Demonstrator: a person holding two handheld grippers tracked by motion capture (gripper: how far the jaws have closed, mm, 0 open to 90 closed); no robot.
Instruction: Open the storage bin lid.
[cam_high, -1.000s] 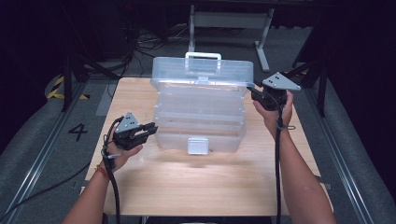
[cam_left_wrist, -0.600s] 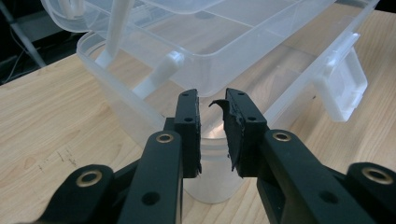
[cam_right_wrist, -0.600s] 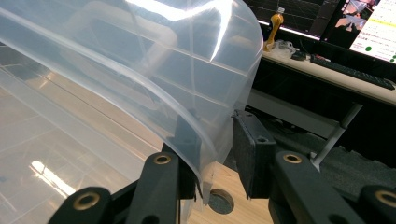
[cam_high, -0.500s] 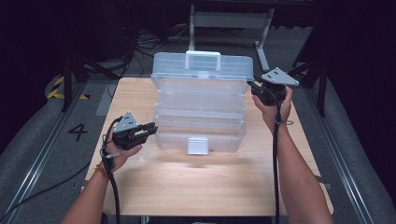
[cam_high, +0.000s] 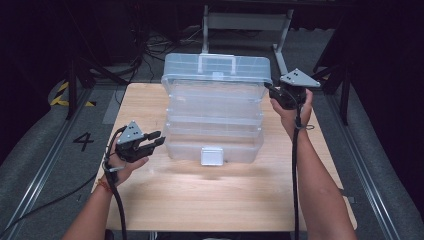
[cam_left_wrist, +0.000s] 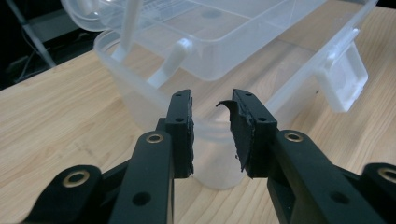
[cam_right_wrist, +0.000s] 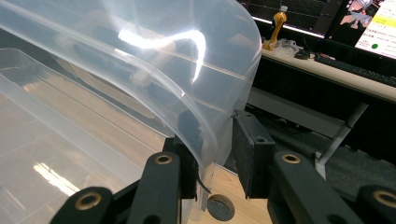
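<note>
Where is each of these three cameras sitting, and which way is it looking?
High view: above the person's side, looking forward and down on the wooden table and clear plastic box; forearms, left gripper and right gripper show.
Left gripper view: rides that gripper, facing the box's lower tub; its black jaws show.
Right gripper view: rides that gripper, facing the box's raised lid, whose edge stands between its jaws.
All three share the box.

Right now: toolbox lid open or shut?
Open. The clear toolbox has its lid swung back and its trays stepped out.
</note>
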